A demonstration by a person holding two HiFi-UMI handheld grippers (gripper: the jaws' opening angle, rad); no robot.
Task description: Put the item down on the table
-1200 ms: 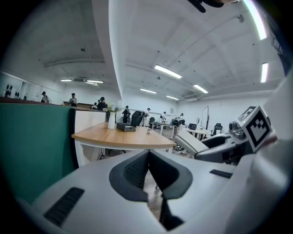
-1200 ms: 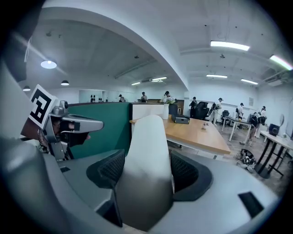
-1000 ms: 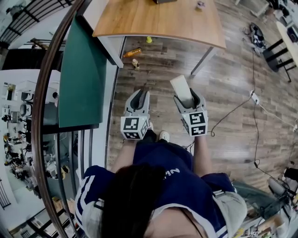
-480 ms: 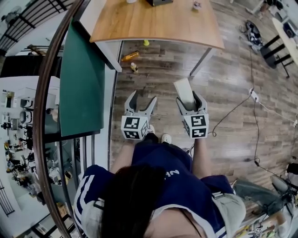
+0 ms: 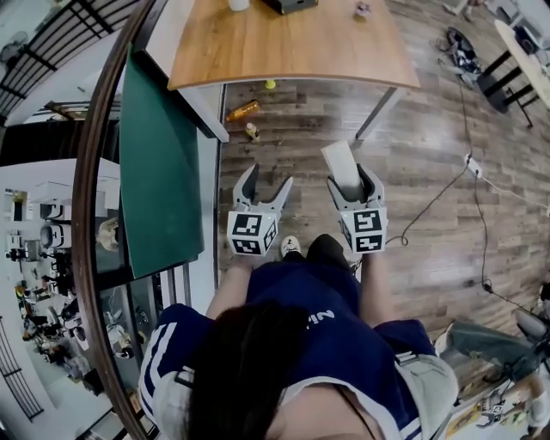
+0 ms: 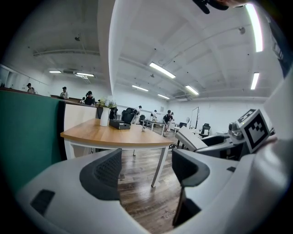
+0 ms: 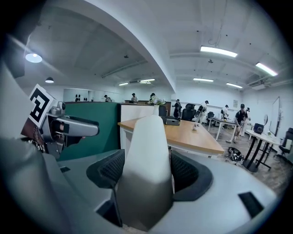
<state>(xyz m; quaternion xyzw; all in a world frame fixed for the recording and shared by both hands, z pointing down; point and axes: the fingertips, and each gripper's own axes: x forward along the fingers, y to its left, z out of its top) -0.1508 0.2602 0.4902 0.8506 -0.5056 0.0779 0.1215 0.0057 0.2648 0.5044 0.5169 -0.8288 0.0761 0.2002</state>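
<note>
The item is a white, flat, tapered object (image 5: 338,161) (image 7: 149,155). It stands up between the jaws of my right gripper (image 5: 351,177) (image 7: 149,172), which is shut on it over the wooden floor, short of the table. The wooden table (image 5: 292,43) (image 7: 197,135) (image 6: 119,132) lies ahead. My left gripper (image 5: 267,178) (image 6: 146,167) hangs beside the right one. Its jaws have just been opening and stand wide with nothing between them. In the left gripper view the right gripper (image 6: 219,142) and the white item (image 6: 190,137) show at the right. The left gripper (image 7: 68,125) appears at the left of the right gripper view.
A black box (image 5: 288,4), a white vase (image 6: 105,116) and a small object (image 5: 366,10) sit on the table's far part. Under it lie an orange bottle (image 5: 243,110), a yellow ball (image 5: 271,84) and a small bottle (image 5: 252,131). A green partition (image 5: 159,163) stands at the left. Cables (image 5: 471,163) cross the floor at the right.
The left gripper's jaws went from shut to wide open. Both grippers and the person have moved a little toward the table, with the white item still in the right gripper.
</note>
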